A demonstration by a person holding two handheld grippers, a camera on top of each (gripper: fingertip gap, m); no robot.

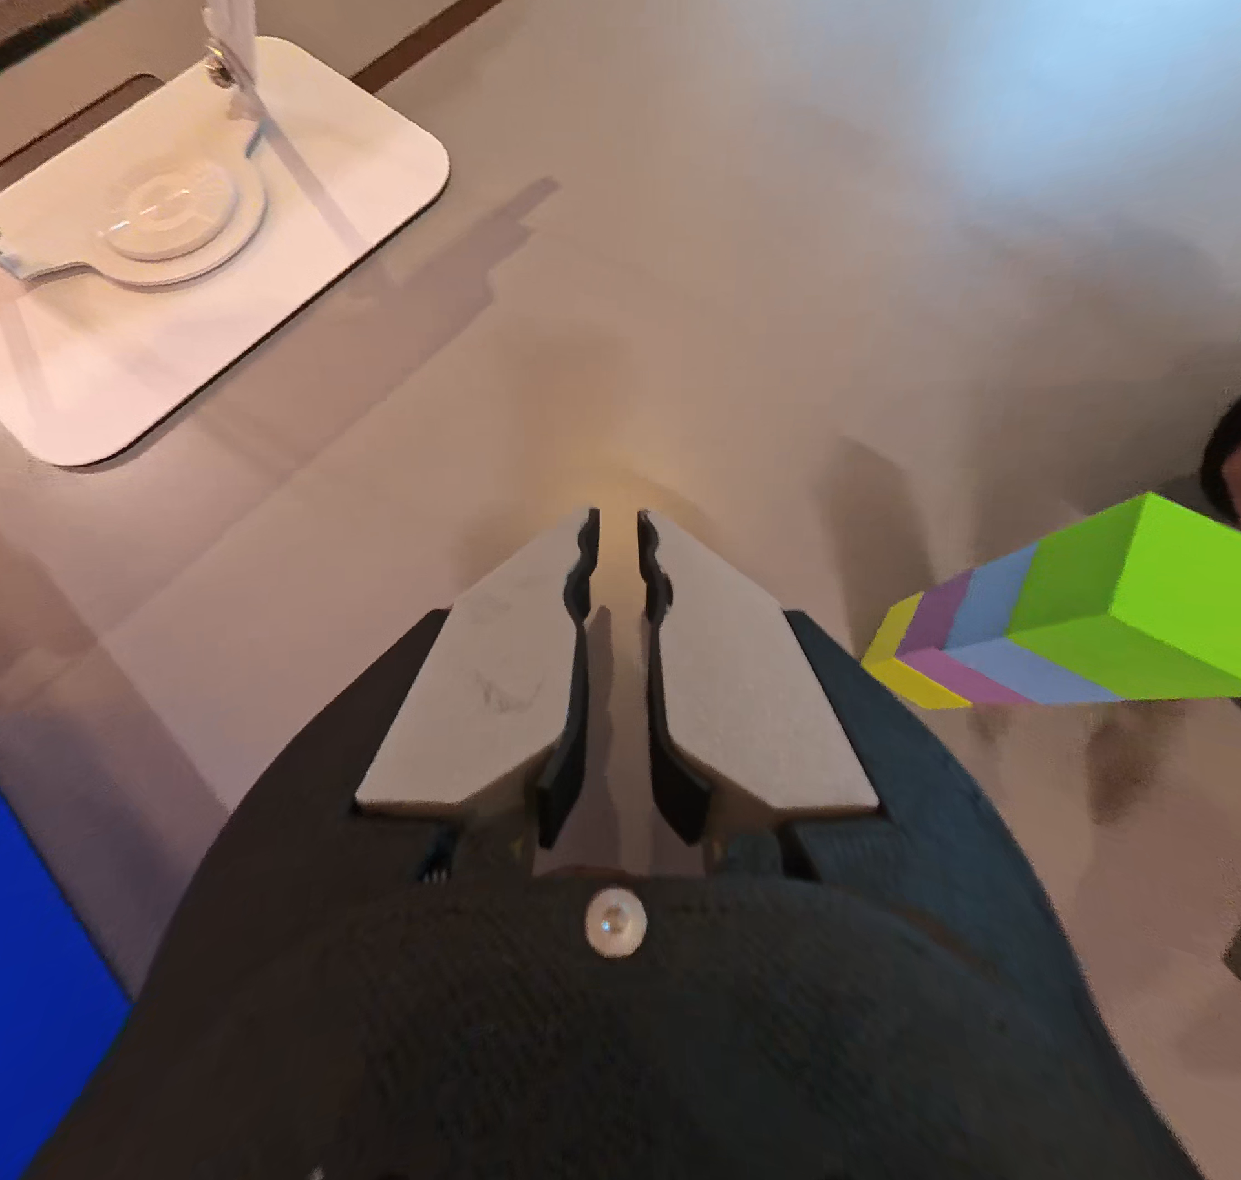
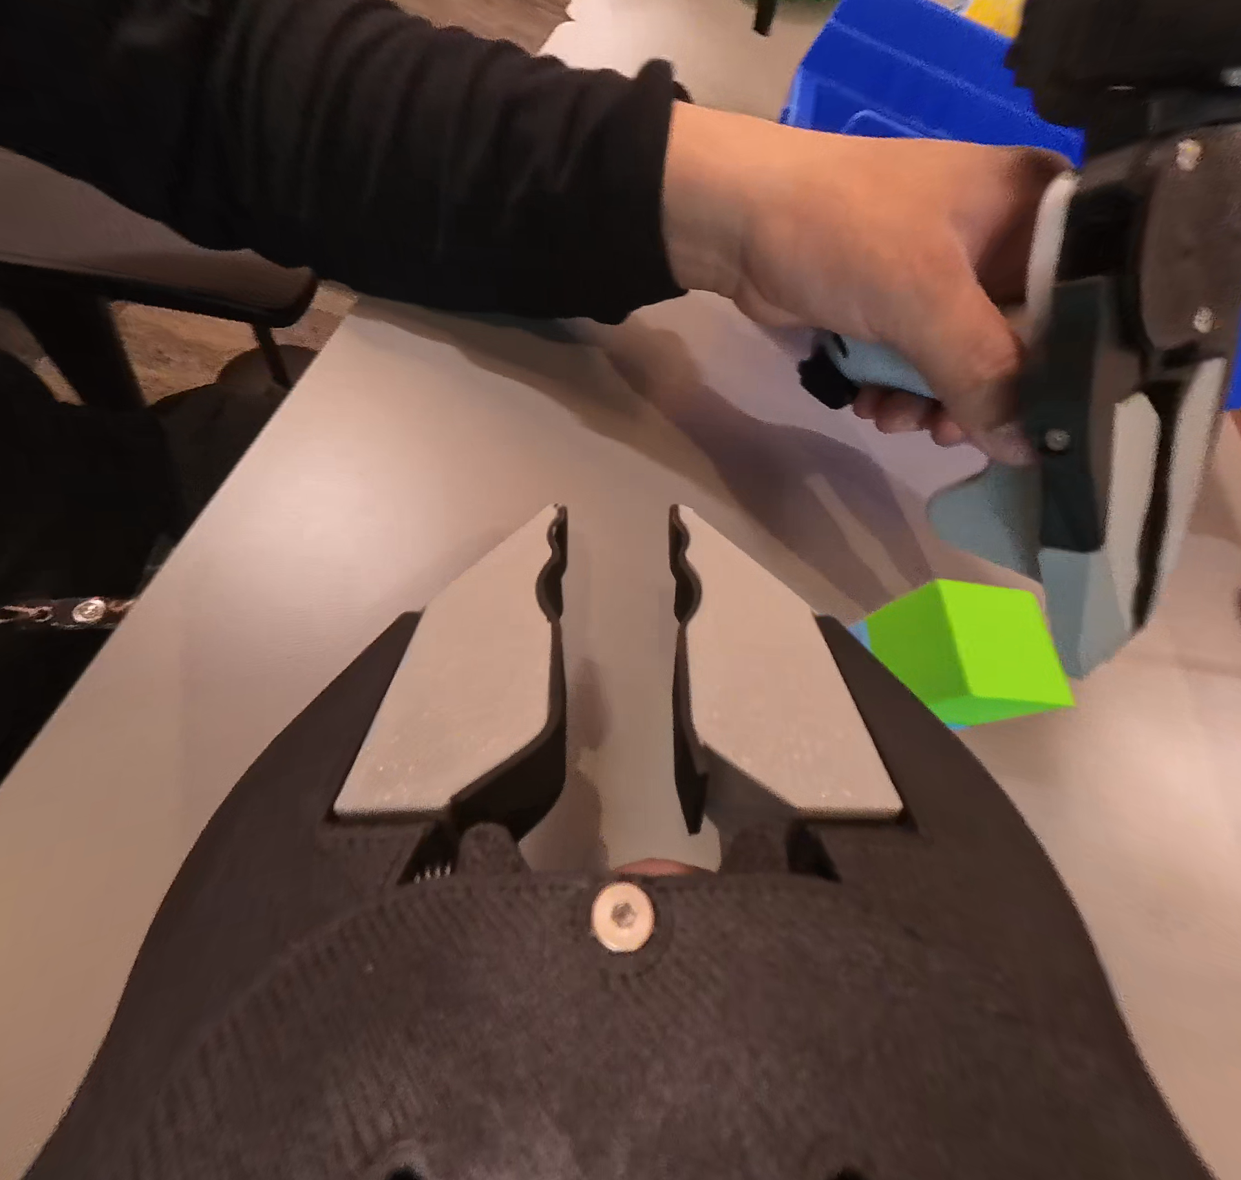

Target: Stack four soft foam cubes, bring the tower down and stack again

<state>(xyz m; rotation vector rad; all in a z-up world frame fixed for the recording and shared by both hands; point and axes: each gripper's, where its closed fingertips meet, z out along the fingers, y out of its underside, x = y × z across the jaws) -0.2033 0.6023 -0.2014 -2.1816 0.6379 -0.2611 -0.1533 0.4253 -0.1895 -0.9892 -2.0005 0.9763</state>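
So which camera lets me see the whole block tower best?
The left wrist view: it shows all four layers of the tower, yellow, purple, blue and green. The right wrist view shows only the green cube and a sliver of blue, with the rest hidden behind the right gripper.

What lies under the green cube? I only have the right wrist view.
Observer: The left wrist view shows a full tower: the green cube on top, then blue, purple and yellow.
Operator: Does the left gripper hold anything? I only see its outside.
Observer: No. The left gripper has a narrow gap between its fingers, with only bare table showing in it.
Operator: Is anything else on the table over there?
Observer: Yes, a white stand with a flat base sits at the far left, well away from the tower.
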